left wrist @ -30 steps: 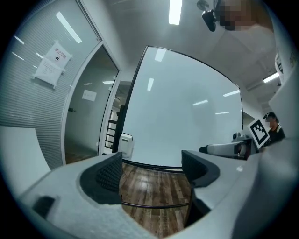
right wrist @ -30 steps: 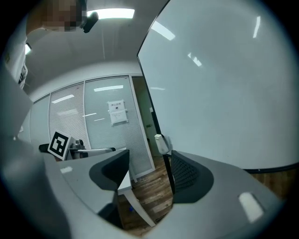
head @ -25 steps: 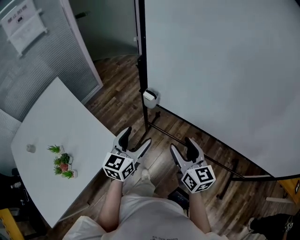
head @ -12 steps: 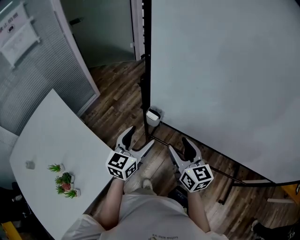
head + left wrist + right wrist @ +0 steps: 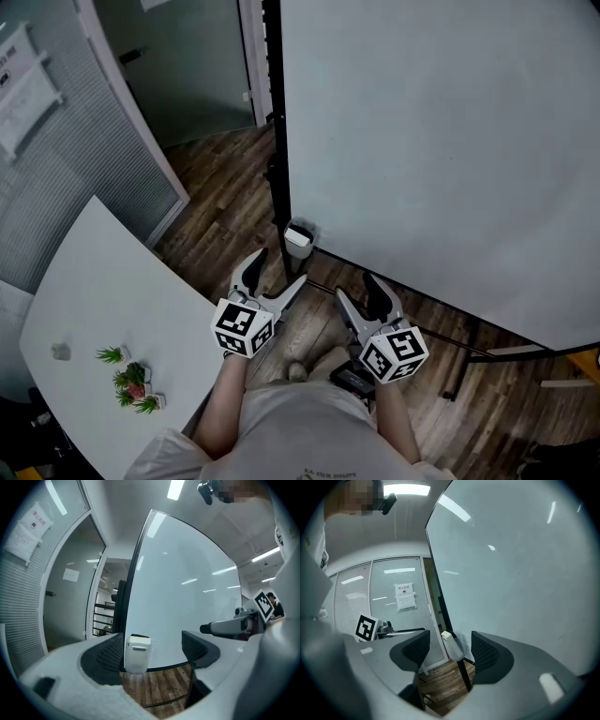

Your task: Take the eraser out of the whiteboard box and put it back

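A small white whiteboard box [image 5: 298, 239] hangs at the lower left corner of the big whiteboard [image 5: 441, 141], beside its black frame post. The same box [image 5: 138, 653] shows between my left jaws in the left gripper view, still some way off, and the box [image 5: 452, 646] also sits ahead in the right gripper view. The eraser itself is hidden; only a dark top edge shows in the box. My left gripper [image 5: 270, 275] is open and empty just below the box. My right gripper [image 5: 359, 296] is open and empty to its right.
A white table [image 5: 84, 300] with small potted plants [image 5: 131, 382] stands at the left. The whiteboard's black stand bars [image 5: 469, 347] cross the wooden floor at the right. A glass partition with blinds [image 5: 56, 141] and a doorway lie at the far left.
The view has shifted forward; the box now sits closer above my left gripper. Both grippers stay open and hold roughly the same pose.
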Demonstrator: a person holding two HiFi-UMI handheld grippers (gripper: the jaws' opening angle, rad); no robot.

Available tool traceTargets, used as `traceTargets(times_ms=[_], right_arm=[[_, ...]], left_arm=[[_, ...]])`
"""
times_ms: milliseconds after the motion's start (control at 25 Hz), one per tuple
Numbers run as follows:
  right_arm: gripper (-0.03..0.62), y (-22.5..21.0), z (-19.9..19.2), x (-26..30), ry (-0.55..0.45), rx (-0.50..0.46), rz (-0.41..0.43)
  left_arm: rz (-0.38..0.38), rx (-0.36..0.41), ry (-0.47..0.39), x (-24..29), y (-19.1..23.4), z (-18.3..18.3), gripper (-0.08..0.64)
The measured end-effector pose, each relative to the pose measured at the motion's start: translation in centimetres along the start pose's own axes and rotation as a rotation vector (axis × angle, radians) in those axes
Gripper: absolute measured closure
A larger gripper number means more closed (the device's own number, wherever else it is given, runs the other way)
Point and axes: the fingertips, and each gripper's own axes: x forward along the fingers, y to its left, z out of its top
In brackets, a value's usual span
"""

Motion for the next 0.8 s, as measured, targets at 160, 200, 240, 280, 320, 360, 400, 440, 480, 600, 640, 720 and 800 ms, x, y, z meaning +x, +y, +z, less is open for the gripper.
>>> traceTargets(times_ms=[160,200,240,280,320,360,400,440,480,600,640,720,800], right_arm=[[0.316,-0.1,0.3,0.3,-0.003,-0.009,-0.003],[0.316,-0.2,0.4,0.4,-0.003,-0.011,-0.003],[0.316,-0.4,0.5,0.6,-0.003,-0.013,-0.002],[0.318,-0.5,0.5,0.8,-0.002,-0.016,0.0],[0.316,-0.6,0.5,0.9,0.0,-0.018,0.002],[0.317,-0.7,0.4,1.0,0.003,-0.021,0.005],[0.316,-0.9,0.4,1.2,0.006,-0.022,0.007],[0.316,-1.1,0.4,1.4,0.008,-0.023,0.009],[0.316,-1.3,0.4,1.5,0.01,-0.022,0.01],[0.318,-1.8,0.3,2.1,0.016,-0.022,0.015],[0.316,-1.9,0.3,2.3,0.019,-0.023,0.018],[0.318,-2.1,0.2,2.6,0.023,-0.025,0.023],[0.318,-2.3,0.1,2.8,0.028,-0.023,0.026]], left_arm=[[-0.008,-0.003,0.002,0.4,0.1,0.0,0.178],[-0.007,-0.003,0.001,0.6,0.2,0.0,0.178],[-0.005,-0.003,0.0,0.8,0.4,0.1,0.178],[-0.003,-0.003,-0.003,1.0,0.5,0.1,0.178],[-0.001,-0.003,-0.005,1.2,0.7,0.2,0.179],[0.001,-0.002,-0.008,1.4,0.8,0.3,0.181],[0.003,-0.002,-0.009,1.7,0.9,0.3,0.182],[0.004,-0.001,-0.008,1.9,1.0,0.3,0.183],[0.005,-0.001,-0.007,2.2,1.1,0.3,0.183],[0.01,-0.001,-0.006,2.7,1.4,0.3,0.184],[0.013,-0.001,-0.007,2.9,1.5,0.3,0.186],[0.018,-0.008,-0.01,3.1,1.7,0.2,0.186],[0.024,-0.017,-0.011,3.3,2.0,0.1,0.186]])
